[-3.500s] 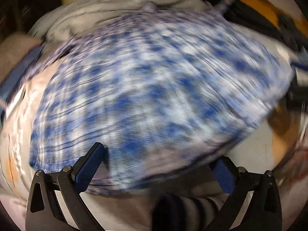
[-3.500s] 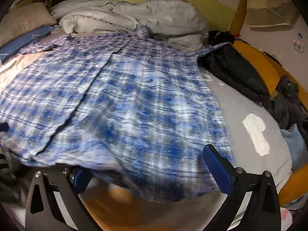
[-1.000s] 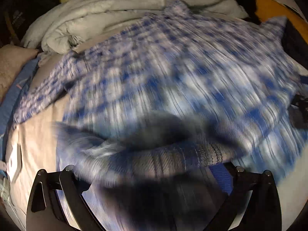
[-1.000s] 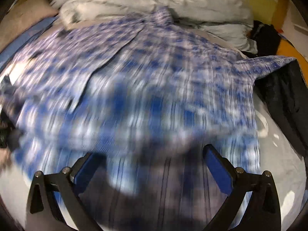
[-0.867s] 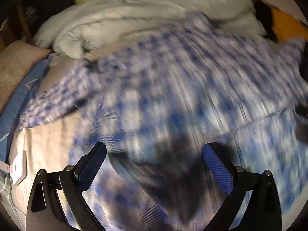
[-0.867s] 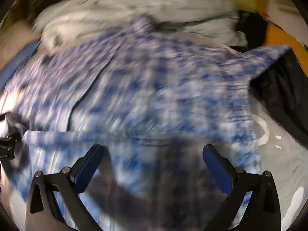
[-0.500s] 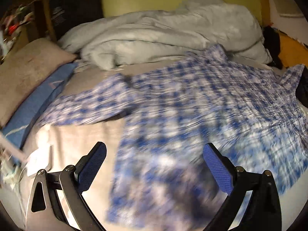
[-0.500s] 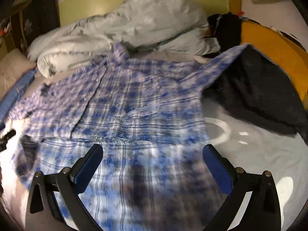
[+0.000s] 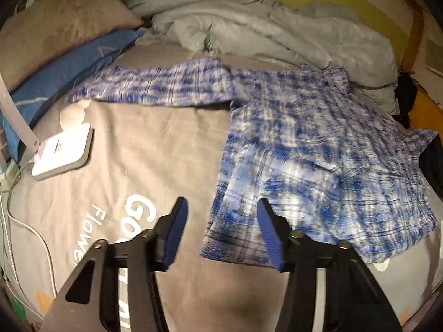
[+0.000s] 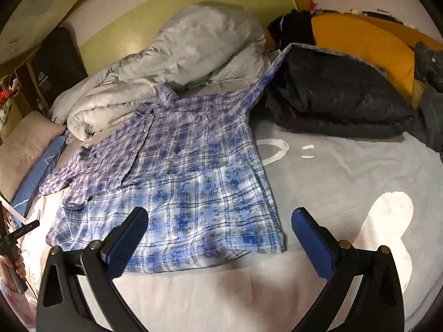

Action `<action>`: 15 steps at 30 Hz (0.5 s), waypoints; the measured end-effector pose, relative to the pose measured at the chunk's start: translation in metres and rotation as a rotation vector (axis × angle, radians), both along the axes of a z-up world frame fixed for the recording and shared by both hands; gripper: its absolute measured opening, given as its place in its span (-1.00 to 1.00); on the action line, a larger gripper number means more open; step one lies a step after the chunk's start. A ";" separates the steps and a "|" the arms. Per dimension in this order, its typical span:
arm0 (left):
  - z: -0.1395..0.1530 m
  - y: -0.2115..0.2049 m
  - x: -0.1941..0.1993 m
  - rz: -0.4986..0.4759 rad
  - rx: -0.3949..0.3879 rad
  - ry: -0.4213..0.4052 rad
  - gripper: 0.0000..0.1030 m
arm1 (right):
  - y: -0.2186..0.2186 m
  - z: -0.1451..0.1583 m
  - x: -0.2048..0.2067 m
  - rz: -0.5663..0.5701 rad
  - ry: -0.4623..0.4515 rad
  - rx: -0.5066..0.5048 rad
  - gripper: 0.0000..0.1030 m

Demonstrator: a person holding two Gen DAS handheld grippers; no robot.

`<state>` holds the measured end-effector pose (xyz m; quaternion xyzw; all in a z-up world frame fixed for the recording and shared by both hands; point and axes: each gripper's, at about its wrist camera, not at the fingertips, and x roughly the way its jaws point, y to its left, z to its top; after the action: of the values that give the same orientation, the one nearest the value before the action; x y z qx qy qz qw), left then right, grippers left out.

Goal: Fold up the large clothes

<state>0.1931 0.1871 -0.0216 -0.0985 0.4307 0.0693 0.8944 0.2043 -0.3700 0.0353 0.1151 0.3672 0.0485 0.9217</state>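
Blue-and-white plaid shirt (image 10: 180, 171), grey duvet (image 10: 177, 63), grey sheet (image 9: 155, 144), black jacket (image 10: 332, 102)

Blue-white plaid shirt (image 10: 177, 171) lies flat on the bed, hem folded up.

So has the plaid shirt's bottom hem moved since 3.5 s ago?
Yes. The plaid shirt hem was at the right tool fingers; it now lies folded up toward the grey duvet.

A crumpled grey duvet (image 10: 177, 74) is lying heaped along the head of the bed against the green wall (image 10: 155, 8), with a dark padded jacket (image 10: 337, 102) lying beside it on the grey printed bedsheet (image 9: 155, 144). A white flat device (image 9: 62, 152), possibly a lamp base, is sitting on the sheet near a blue pillow (image 9: 69, 69) and a beige pillow (image 9: 55, 27).
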 end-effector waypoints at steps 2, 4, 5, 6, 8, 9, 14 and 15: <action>-0.010 0.004 0.004 -0.002 -0.032 0.042 -0.19 | 0.000 0.000 0.002 0.019 0.002 -0.004 1.00; -0.022 0.007 0.009 -0.003 -0.057 0.096 -0.21 | -0.002 -0.003 0.005 0.025 0.014 -0.003 1.00; -0.028 0.009 0.011 0.004 -0.071 0.128 -0.21 | -0.004 -0.004 0.007 0.027 0.024 0.002 1.00; -0.035 0.011 0.013 0.015 -0.090 0.158 -0.21 | -0.005 -0.006 0.009 0.029 0.034 0.008 1.00; -0.044 0.016 0.014 0.038 -0.153 0.191 -0.37 | -0.009 -0.011 0.013 0.024 0.052 0.022 1.00; -0.044 0.019 0.012 0.045 -0.181 0.187 -0.72 | -0.011 -0.013 0.015 0.020 0.063 0.029 1.00; -0.015 0.014 -0.003 0.029 -0.178 0.082 -0.93 | -0.020 -0.019 0.020 -0.002 0.098 0.045 0.77; -0.007 0.013 -0.008 0.031 -0.163 0.051 -0.93 | -0.022 -0.020 0.020 -0.009 0.101 0.045 0.62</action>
<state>0.1846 0.2001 -0.0285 -0.1760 0.4560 0.0505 0.8709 0.2247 -0.3924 0.0158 0.1399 0.4114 0.0469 0.8994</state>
